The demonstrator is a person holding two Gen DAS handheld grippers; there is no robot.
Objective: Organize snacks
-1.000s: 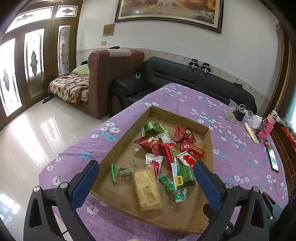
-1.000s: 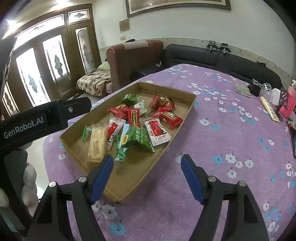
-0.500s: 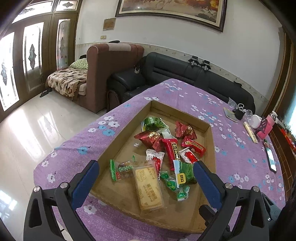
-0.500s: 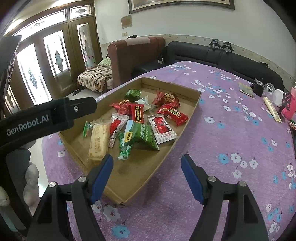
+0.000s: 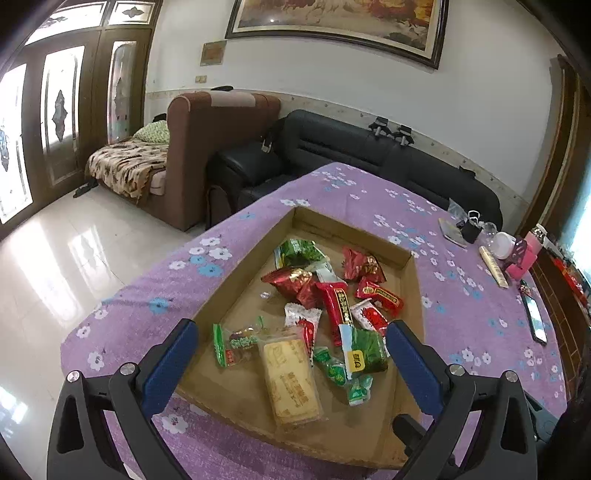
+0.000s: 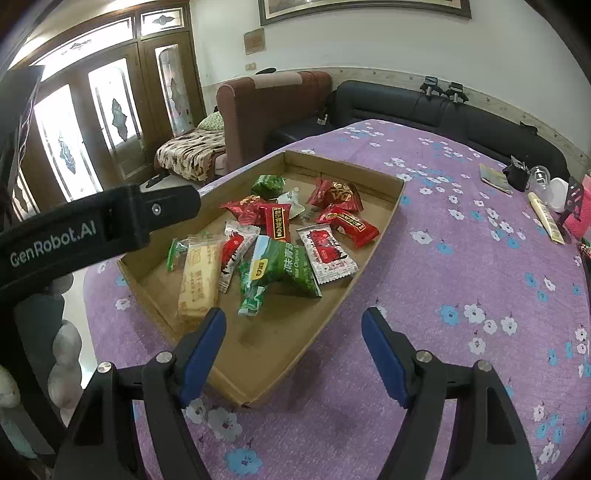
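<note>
Nearest us, our left gripper (image 5: 290, 363) and right gripper (image 6: 293, 350) hang spread and empty above the cardboard tray (image 6: 373, 258), where the snacks (image 6: 273, 236) lie jumbled together, gathered already or awaiting sorting, we cannot tell

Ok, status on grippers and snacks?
Left gripper open, right gripper open, both empty. Snacks jumbled inside cardboard tray. Nothing blocking.

painting (image 5: 334, 22) cropped – wrapper print unreadable
</note>
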